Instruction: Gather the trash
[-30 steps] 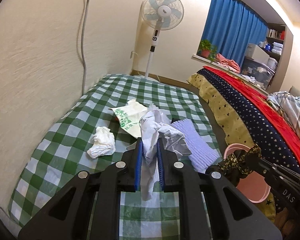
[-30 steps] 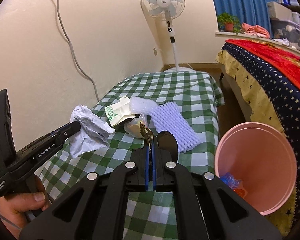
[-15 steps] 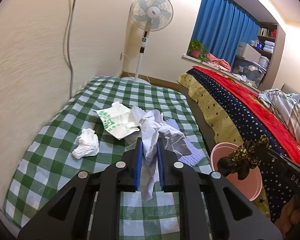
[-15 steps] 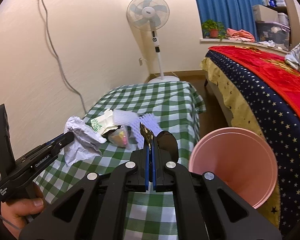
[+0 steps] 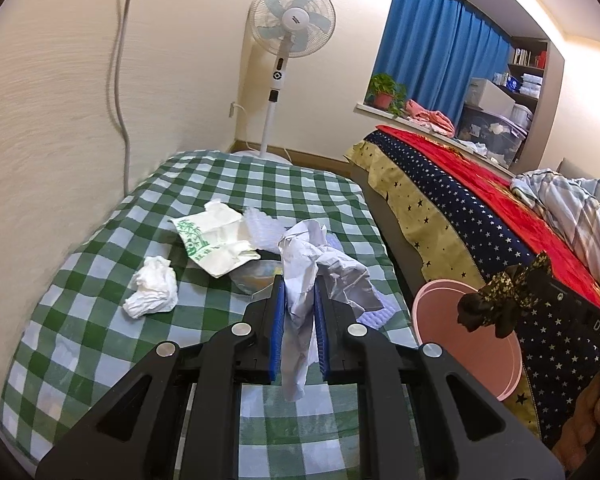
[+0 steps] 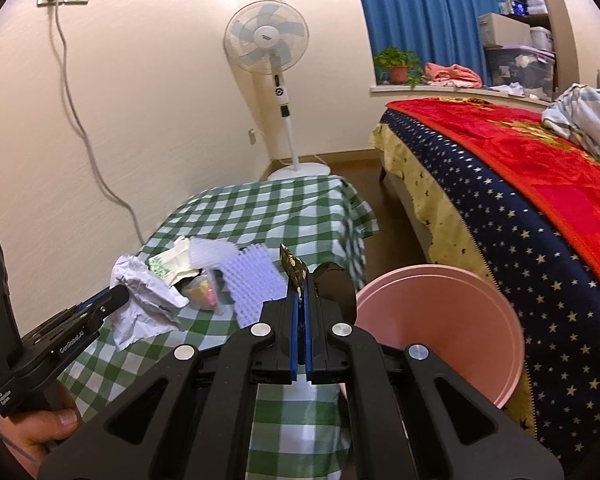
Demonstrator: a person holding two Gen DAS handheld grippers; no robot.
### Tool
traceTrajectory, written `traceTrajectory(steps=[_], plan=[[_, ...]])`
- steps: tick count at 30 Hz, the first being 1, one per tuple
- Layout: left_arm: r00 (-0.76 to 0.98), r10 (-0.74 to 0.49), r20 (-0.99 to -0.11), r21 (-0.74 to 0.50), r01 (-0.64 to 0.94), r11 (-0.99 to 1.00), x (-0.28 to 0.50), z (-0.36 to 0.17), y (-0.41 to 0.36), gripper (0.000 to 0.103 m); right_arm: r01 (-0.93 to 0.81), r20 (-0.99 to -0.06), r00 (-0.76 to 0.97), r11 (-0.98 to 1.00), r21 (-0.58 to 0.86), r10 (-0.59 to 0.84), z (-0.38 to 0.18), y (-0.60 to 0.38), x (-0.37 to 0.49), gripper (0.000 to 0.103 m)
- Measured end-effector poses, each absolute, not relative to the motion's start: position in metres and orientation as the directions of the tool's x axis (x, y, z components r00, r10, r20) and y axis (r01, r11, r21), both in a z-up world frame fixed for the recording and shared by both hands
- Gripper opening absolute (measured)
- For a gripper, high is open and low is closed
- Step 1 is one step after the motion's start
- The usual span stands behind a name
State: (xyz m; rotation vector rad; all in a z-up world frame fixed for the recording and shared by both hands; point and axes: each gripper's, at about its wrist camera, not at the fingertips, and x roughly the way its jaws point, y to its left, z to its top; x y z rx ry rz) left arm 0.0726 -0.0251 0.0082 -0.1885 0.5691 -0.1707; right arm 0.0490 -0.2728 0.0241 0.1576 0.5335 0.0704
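Note:
My left gripper is shut on a crumpled white paper, held above the green checked table; the paper also shows in the right wrist view. My right gripper is shut on a black and gold wrapper, seen in the left wrist view over the pink bin. The bin stands right of the table. On the table lie a white tissue wad, a green-printed paper bag, a clear plastic bag and a purple foam sheet.
A bed with a starry navy and red cover runs along the right, close to the bin. A standing fan is behind the table. A wall with a grey cable borders the table's left side.
Both grippers have pulled back and up from the table with their loads. The right gripper with the wrapper now sits over the bin's near-left rim. The bin looks nearer in both views.

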Motion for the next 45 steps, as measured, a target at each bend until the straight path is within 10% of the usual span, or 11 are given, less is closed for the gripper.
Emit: traceTrajectory(steps=[45], plan=[[0.711,-0.416,-0.567,-0.200,0.372,0.907,0.119,-0.022,-0.197,0.014,0.335,-0.532,0.811,0.939,0.082,-0.243,0.012,-0.371,0.053,0.002]])
